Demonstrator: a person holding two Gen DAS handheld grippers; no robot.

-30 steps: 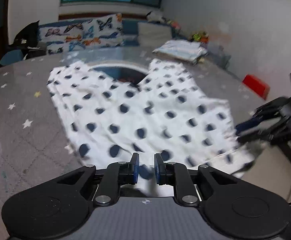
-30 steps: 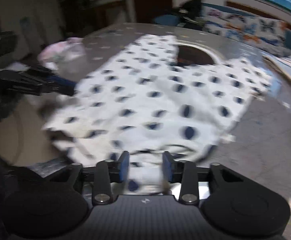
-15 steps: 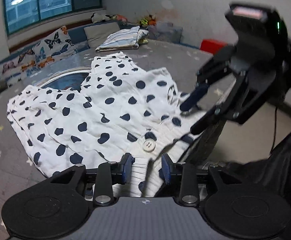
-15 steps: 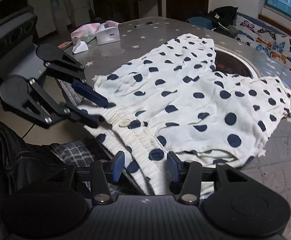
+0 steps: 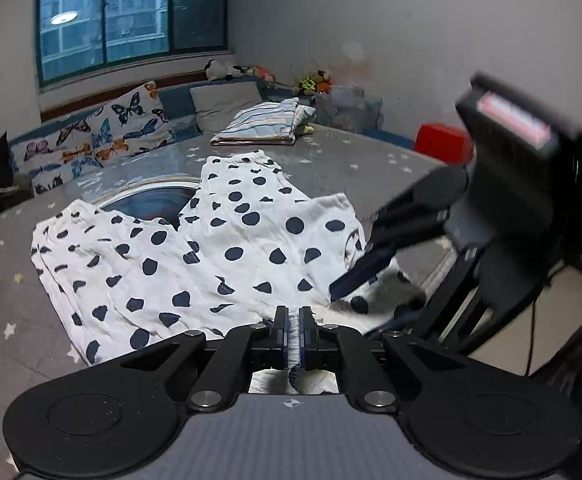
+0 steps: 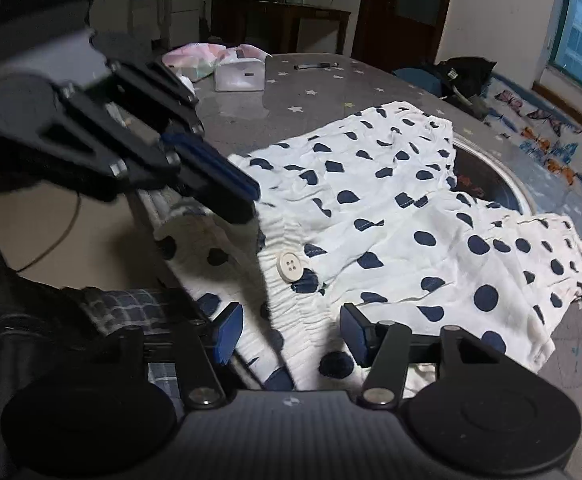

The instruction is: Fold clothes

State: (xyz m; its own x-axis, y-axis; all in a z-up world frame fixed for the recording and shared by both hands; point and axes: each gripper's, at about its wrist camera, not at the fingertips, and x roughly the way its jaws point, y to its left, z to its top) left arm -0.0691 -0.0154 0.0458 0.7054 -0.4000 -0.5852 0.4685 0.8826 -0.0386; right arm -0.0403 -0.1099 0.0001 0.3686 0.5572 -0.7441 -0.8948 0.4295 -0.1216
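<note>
Polka-dot shorts (image 5: 227, 264) rumpled; left gripper (image 5: 293, 334) jaws pinching waistband; right gripper (image 6: 289, 336) jaws opening astride it.

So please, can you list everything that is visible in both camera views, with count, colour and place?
polka-dot shorts: 1, white with navy dots, spread on table, waistband at near edge
button: 1, cream, on waistband
table: 1, grey with stars
folded cloth: 1, striped, far table edge
butterfly cushions: several, multicoloured, under window
red box: 1, by wall
tissue box: 1, white, far table side
pen: 1, dark, beyond tissue box
left tongs: shut on shorts' fabric
right tongs: opening, waistband between, not pinched
</note>
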